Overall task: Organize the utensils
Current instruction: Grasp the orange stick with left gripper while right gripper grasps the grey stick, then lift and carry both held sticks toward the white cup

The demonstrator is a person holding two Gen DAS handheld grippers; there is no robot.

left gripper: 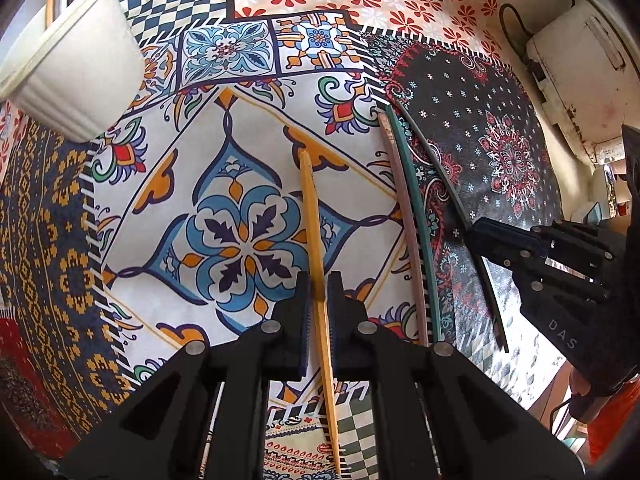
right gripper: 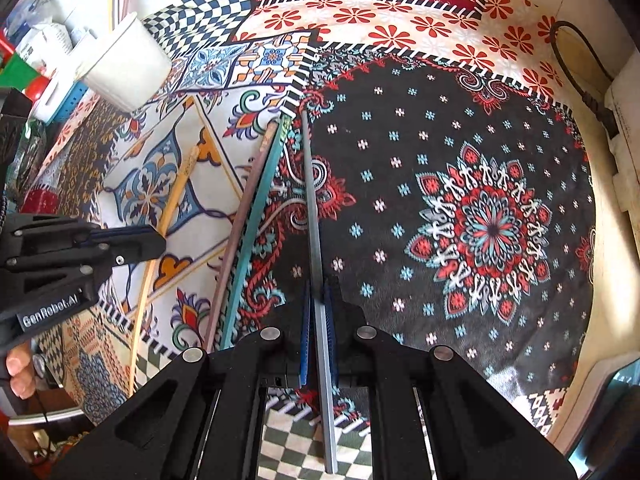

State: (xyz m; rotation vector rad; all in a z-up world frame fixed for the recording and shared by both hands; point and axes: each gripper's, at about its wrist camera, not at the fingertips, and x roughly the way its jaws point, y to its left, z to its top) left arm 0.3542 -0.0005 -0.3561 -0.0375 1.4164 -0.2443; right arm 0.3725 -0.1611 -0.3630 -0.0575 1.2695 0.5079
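A patchwork cloth [left gripper: 248, 216] printed with tile motifs, checkerboard squares, red flowers and a black panel with a mandala covers the desk across most of both views. In the upper left of each frame stands a white ribbed pot [left gripper: 76, 64], its base resting on the cloth. A dark cable [right gripper: 584, 64] loops at the upper right of the right wrist view, beside a worn white box [left gripper: 576, 68]. Cluttered packets and a red-capped container [right gripper: 38, 88] fill the far left edge.
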